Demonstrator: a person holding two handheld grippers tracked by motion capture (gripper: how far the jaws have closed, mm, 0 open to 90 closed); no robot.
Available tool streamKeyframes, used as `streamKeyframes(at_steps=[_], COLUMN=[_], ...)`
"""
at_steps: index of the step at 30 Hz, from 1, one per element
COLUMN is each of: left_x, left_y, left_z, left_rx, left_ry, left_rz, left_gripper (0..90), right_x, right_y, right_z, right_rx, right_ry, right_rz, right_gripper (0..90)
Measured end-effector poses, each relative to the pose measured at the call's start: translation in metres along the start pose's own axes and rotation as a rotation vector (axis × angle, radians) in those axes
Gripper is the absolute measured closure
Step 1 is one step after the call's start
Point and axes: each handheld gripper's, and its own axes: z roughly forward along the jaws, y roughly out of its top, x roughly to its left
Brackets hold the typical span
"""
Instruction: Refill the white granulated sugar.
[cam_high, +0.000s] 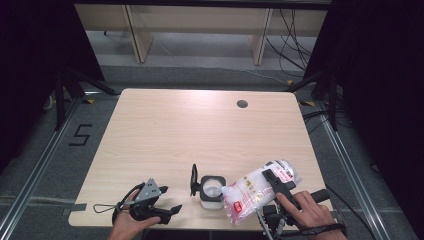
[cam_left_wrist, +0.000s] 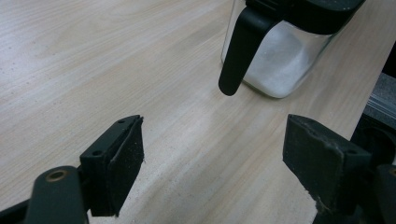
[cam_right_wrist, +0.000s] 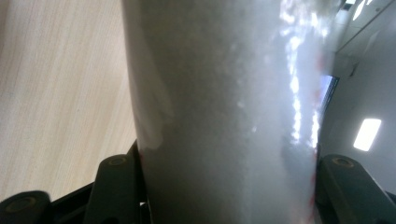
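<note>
While white granules already cover the bottom of the square clear glass jar with a black rim (cam_high: 211, 189), pouring looks unfinished: right gripper (cam_high: 278, 183) clamps the tilted clear plastic bag of white granules (cam_high: 255, 190) beside the jar; left gripper (cam_high: 161, 210) waits wide, empty, on the jar's other side.

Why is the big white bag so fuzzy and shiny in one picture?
In the right gripper view the clear plastic bag of white grains sits right against the camera, so it blurs, and ceiling lights streak glare down its side. In the high view the bag looks sharper. In the left gripper view the black-lidded glass jar is fairly crisp.
</note>
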Motion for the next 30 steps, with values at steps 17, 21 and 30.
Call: streamKeyframes(at_steps=[17,21,30], left_x=[0.0009,0.0021,0.0012], left_y=[0.0001,0.0001,0.0001], left_z=[-0.0011,-0.0009,-0.0002], left_rx=[0.009,-0.002,-0.009], left_ry=[0.001,0.018,0.006], left_rz=[0.018,0.038,0.027], left_gripper=[20.0,20.0,20.0], right_x=[0.0004,-0.0010,-0.0025], right_y=[-0.0046,-0.0032,-0.0039], right_z=[-0.0030,-0.0026,-0.0036], right_rx=[0.010,0.006,0.005], right_ry=[0.007,0.016,0.013], right_rz=[0.050,0.025,0.016], right_gripper=[45.9,45.9,45.9])
